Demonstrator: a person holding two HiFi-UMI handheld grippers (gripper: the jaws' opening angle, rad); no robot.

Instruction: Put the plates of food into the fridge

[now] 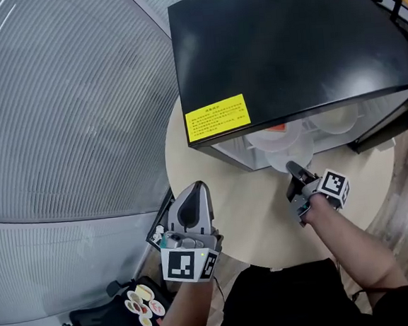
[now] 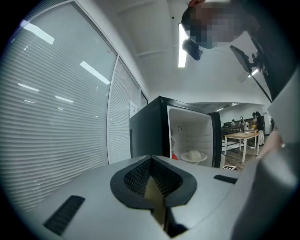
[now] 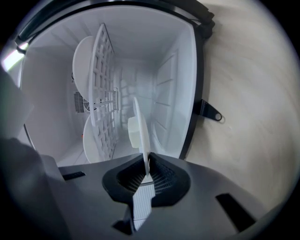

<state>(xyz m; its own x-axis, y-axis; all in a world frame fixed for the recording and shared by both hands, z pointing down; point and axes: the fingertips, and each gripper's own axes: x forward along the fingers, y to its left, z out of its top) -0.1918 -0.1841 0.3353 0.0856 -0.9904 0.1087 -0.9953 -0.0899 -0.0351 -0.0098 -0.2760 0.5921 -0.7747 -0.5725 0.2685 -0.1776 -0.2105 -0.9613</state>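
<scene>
Nearest, low on the left: a black chair [image 1: 97, 324] carrying a plate of small food pieces [image 1: 145, 306], well apart from the fridge. Just beyond it, the left gripper [image 1: 195, 188] [image 2: 152, 173] hangs over the near edge of the round beige table [image 1: 251, 211]; jaws drawn together, nothing between them, only a sliver of tabletop showing through. To its right and a little farther, the right gripper [image 1: 294, 166] [image 3: 145, 171] points at the fridge mouth, jaws clamped narrow on the near rim of a white plate [image 1: 282, 160] [image 3: 139, 126]. In the right gripper view that plate shows edge-on, with a pale lump of food [image 3: 133, 131] on one face. The plate sits at the threshold of the opening, its far part inside. The fridge [image 1: 286, 45] [image 2: 147, 126] [image 3: 173, 84] is a black box standing on the table, with a yellow label [image 1: 217, 117] on top near its front left corner; its door [image 1: 389, 125] stands swung open to the right. White interior, with a wire shelf [image 3: 104, 93] across it. Two more white plates lie within: one [image 1: 276, 137] [image 3: 91, 140] just past the held plate, another [image 1: 336, 119] [image 3: 82, 61] to its right in the head view; the right gripper view puts them on opposite sides of the shelf. Far left: slatted blinds [image 1: 56, 100].
</scene>
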